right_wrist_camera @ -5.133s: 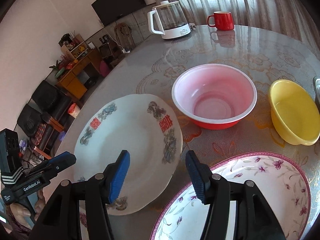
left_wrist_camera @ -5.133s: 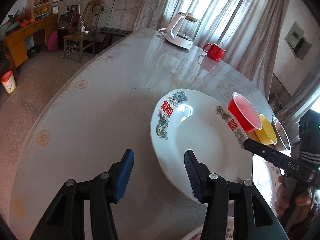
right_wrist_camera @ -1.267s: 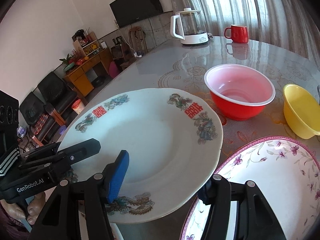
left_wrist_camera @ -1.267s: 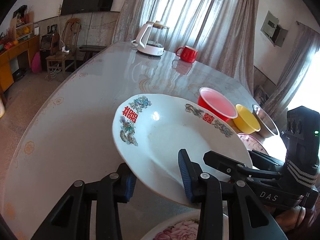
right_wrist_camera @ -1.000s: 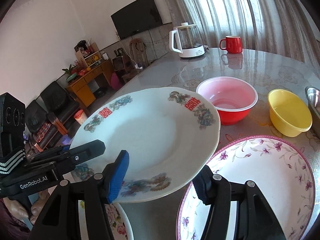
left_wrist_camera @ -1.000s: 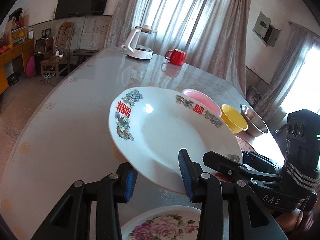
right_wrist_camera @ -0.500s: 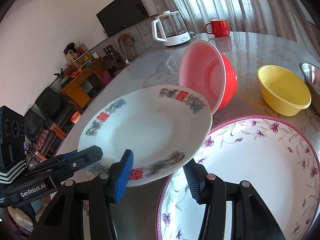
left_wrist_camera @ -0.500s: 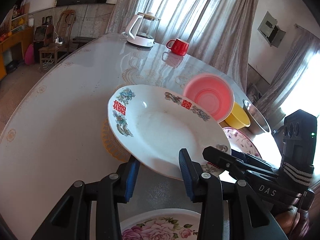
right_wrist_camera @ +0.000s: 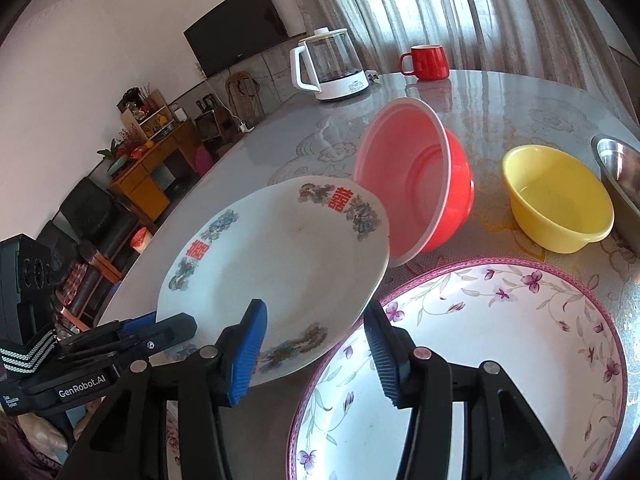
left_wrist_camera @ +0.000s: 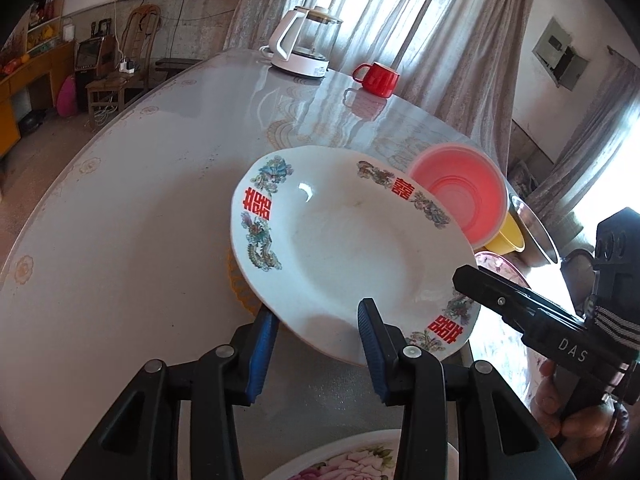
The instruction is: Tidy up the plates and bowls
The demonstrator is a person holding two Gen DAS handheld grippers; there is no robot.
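Note:
A white plate with red characters (left_wrist_camera: 344, 252) (right_wrist_camera: 276, 276) is held above the table, tilted. My left gripper (left_wrist_camera: 316, 344) is shut on its near rim. My right gripper (right_wrist_camera: 316, 344) is shut on its opposite rim and shows in the left wrist view (left_wrist_camera: 520, 308). The plate's far edge presses against a red bowl (left_wrist_camera: 464, 196) (right_wrist_camera: 416, 184), which is tipped up on its side. A yellow bowl (right_wrist_camera: 556, 196) stands upright to the right. A large plate with a purple floral rim (right_wrist_camera: 480, 360) lies under my right gripper.
A steel bowl (right_wrist_camera: 620, 168) sits at the far right. A white kettle (right_wrist_camera: 332, 68) and a red mug (right_wrist_camera: 428, 62) stand at the table's far side. A pink-flowered plate (left_wrist_camera: 360, 460) lies below my left gripper. The table edge (left_wrist_camera: 48, 184) curves on the left.
Both grippers have carried the white plate forward and lower. Its far edge has pushed the red bowl, which has tipped further onto its side.

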